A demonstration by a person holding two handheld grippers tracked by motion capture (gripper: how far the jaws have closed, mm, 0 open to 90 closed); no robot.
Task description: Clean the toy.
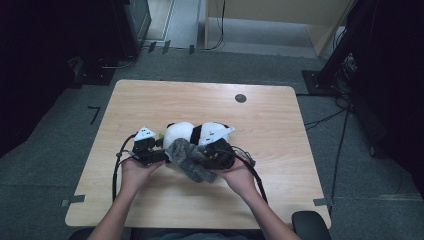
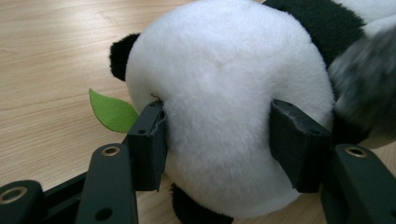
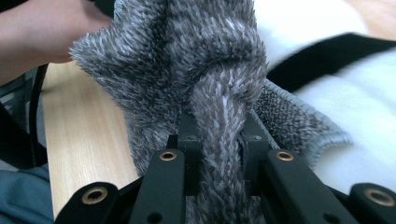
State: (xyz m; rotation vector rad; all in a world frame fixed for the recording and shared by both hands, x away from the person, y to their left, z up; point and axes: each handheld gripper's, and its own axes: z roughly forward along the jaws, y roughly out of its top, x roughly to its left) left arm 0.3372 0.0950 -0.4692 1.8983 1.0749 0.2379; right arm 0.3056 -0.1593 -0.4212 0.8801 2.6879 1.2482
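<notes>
A black-and-white plush panda [image 1: 182,132] lies on its side in the middle of the wooden table [image 1: 280,150]. My left gripper [image 1: 161,151] is shut on its white head [image 2: 224,70], with both pads pressed into the fur and a green felt leaf [image 2: 112,111] beside the left jaw. A grey fuzzy cloth [image 1: 194,159] lies against the panda's near side. My right gripper [image 3: 219,135] is shut on a bunched fold of this cloth [image 3: 187,56], pinched between its jaws. The panda's black band and white body [image 3: 355,121] show behind the cloth.
A small dark round cap [image 1: 240,98] is set in the tabletop at the back right. Black cables [image 1: 118,167] trail from both grippers towards the near edge. Dark stands and cables [image 1: 345,65] line the carpet around the table. A chair armrest [image 1: 310,224] sits at bottom right.
</notes>
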